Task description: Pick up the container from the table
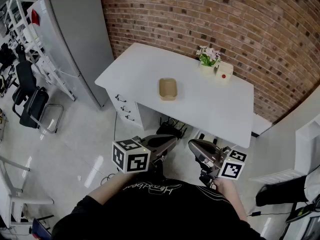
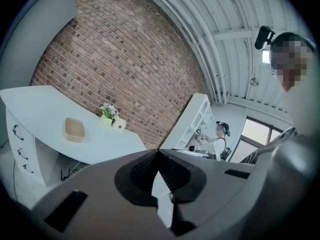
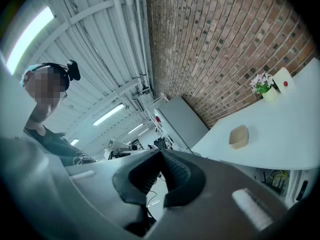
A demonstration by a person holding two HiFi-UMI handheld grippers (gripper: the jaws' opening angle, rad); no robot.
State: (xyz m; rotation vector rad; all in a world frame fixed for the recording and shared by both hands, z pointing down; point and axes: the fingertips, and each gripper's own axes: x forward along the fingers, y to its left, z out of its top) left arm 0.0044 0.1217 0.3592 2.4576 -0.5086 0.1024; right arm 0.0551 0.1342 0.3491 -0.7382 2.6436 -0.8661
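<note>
**Both claws short of the desk.** The tan container (image 1: 168, 89) lies alone near the middle of the white desk (image 1: 140, 69). Its long axis runs away from the person, toward the brick wall. The left claw (image 1: 173, 140) points almost straight at it from well apart and is nearer by a small margin. The right claw (image 1: 192, 144) sits just beside the left one, offset to the right. The jaws of both are closed together on nothing. The container is too small in every view to tell whether it holds anything. A potted flower (image 1: 209, 58) and a white box (image 1: 224, 70) stand at the far edge, clear of the approach.
</note>
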